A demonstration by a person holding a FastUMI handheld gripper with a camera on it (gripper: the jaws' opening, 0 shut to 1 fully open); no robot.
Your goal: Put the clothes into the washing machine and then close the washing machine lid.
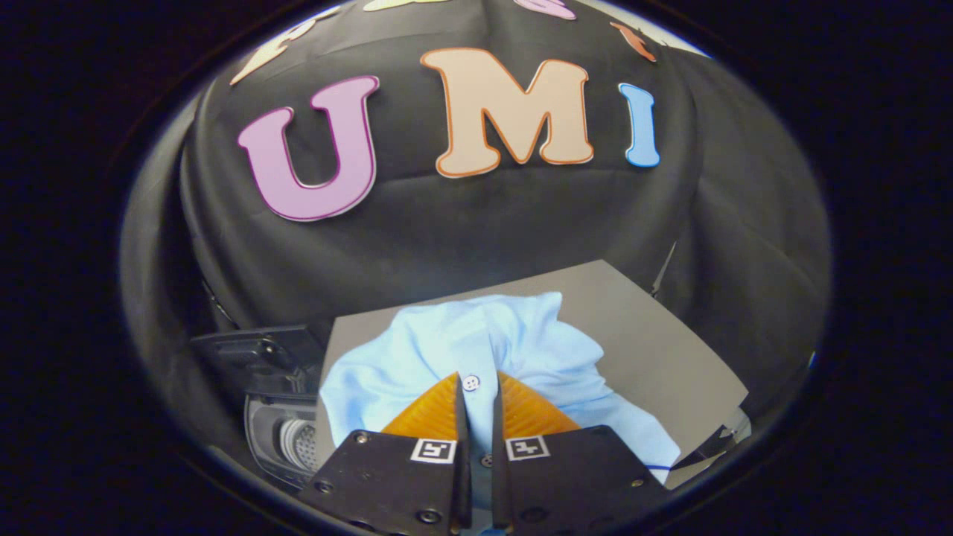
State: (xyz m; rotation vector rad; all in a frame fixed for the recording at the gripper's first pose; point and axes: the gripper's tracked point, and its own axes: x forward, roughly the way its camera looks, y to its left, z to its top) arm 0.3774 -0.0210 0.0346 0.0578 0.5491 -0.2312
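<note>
Orange fingers [439,413] of my claw [476,402] are sitting at the bottom centre of the frame, drawn nearly together, with a narrow strip of the blue shirt [521,350] running up the slit between them. I am pinching that strip near the button [470,383], which is showing right at the fingertips. Gripping along the buttoned front seems sensible to me, since the doubled cloth there is giving the pads something thicker to bite on than a single loose layer.

Around and beyond the fingers, the shirt is lying crumpled across a grey counter [670,350], spreading from lower left to lower right of centre. It is looking limp and unfolded, so I am expecting it to trail and drape once lifted; a high lift would help to keep the hem from dragging.

At the lower left of the frame the washer [287,435] is waiting just beside the counter, its dark lid [253,350] standing raised behind the opening. That is leaving the drum free to receive the cloth, and the lid is not yet closed.
</note>
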